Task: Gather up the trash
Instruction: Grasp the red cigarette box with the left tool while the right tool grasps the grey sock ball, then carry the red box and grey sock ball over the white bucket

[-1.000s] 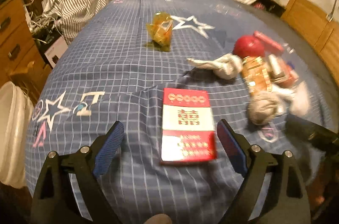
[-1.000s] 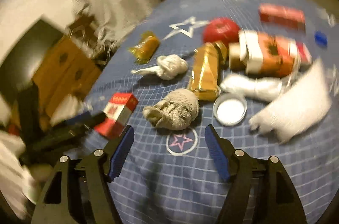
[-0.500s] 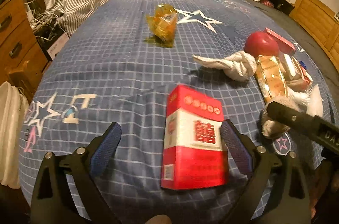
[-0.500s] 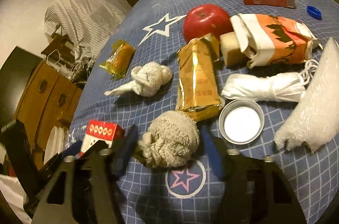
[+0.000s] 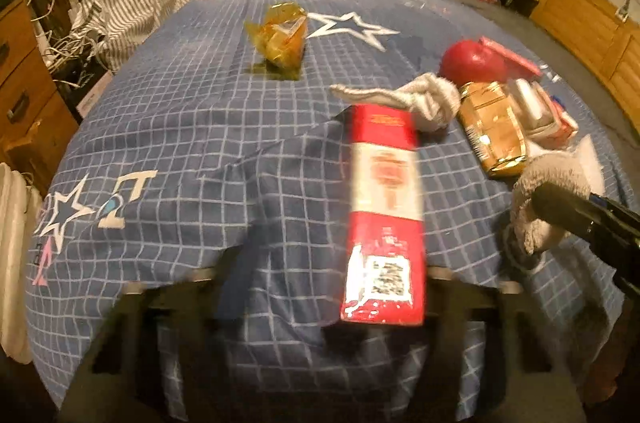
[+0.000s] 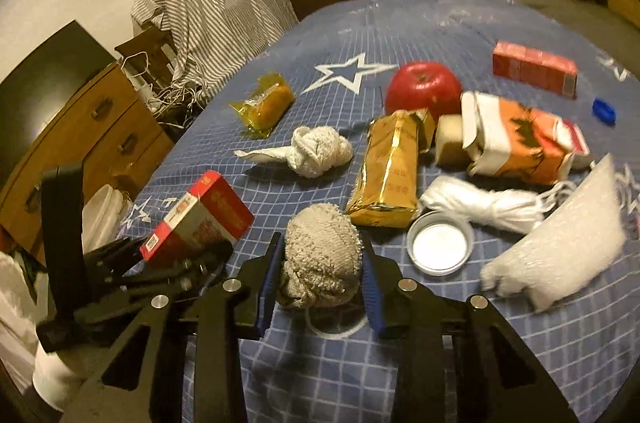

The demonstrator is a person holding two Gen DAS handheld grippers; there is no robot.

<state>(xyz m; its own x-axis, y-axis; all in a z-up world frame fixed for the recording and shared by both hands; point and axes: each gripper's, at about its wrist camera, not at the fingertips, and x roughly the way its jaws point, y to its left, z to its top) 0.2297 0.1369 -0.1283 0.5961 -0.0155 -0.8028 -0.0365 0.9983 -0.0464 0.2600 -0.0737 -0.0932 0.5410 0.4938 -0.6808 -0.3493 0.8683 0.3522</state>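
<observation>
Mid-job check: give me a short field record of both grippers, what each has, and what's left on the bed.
left gripper: jaws have just been closing; shut on the red and white box, which is tilted
right gripper: jaws have just been closing; blue pads pressed on both sides of the grey cloth ball
surface: blue checked bedspread
loose items: white knotted cloth, gold packet, red apple, orange wrapper, round lid, white cord bundle
bin: not in view

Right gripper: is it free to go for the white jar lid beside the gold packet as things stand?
Probably not yet. The right gripper has just closed on the grey cloth ball, so it is occupied. The white lid itself lies uncovered just right of it.
</observation>
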